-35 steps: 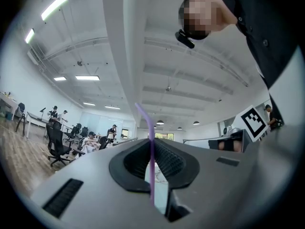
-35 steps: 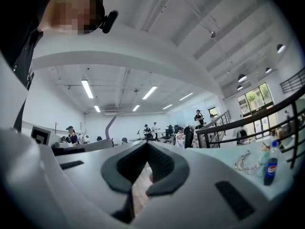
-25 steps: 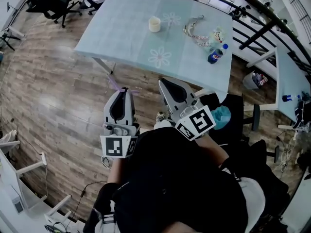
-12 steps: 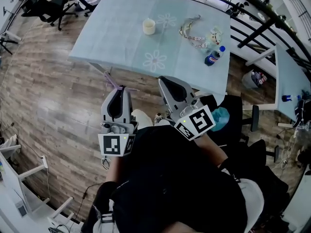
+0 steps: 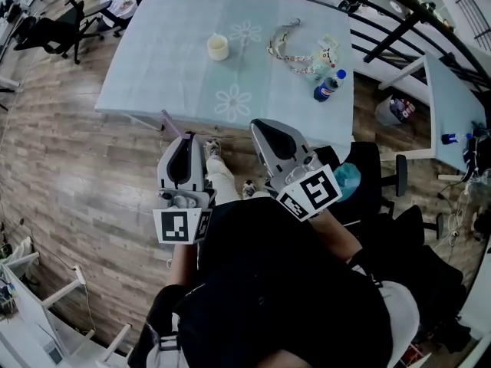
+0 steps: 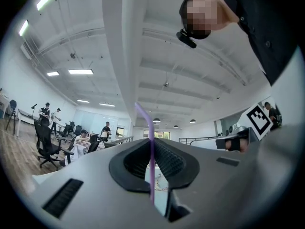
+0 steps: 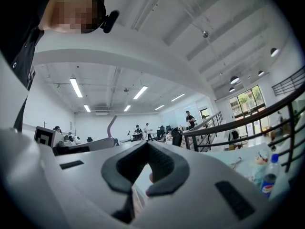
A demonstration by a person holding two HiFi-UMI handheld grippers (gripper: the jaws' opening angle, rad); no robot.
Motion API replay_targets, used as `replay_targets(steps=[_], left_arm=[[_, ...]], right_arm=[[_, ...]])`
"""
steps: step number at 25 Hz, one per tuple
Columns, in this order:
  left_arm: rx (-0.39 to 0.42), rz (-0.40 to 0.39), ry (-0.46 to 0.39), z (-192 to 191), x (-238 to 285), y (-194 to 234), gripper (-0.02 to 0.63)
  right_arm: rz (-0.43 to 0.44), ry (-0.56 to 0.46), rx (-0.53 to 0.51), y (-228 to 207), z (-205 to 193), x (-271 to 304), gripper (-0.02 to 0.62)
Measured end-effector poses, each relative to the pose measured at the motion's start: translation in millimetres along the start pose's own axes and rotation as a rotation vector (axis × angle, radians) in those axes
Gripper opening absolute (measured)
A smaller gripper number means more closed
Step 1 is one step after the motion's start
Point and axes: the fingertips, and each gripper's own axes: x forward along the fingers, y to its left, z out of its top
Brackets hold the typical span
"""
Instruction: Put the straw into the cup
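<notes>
The left gripper (image 5: 186, 138) was clamped on the straw (image 5: 170, 123), whose long axis was pointed from the jaws toward 11 o'clock. The cup (image 5: 219, 47) was stood upright on the table (image 5: 153, 60), well apart at 1 o'clock. The right gripper (image 5: 258, 126) was closed on nothing, about equally far.

Lower end of straw (image 6: 151, 156) buried within left gripper (image 6: 152, 142)

The person has stepped toward the pale blue flower-printed surface (image 5: 153, 75). Its near edge now lies just ahead of the left claw (image 5: 186, 138) and right claw (image 5: 258, 125), level with the thin purple straw (image 5: 172, 123) tip. A light-trousered leg (image 5: 221, 176) has appeared between the claws.
</notes>
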Motion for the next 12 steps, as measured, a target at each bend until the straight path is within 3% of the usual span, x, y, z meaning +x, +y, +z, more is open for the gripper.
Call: replay_targets(steps=[12], left_arm=[[-0.034,-0.148,0.002,-16.6,109.8,41.6,0.034]], right_arm=[[-0.149,0.010,-0.001,-65.9,2.1,65.6,0.009]])
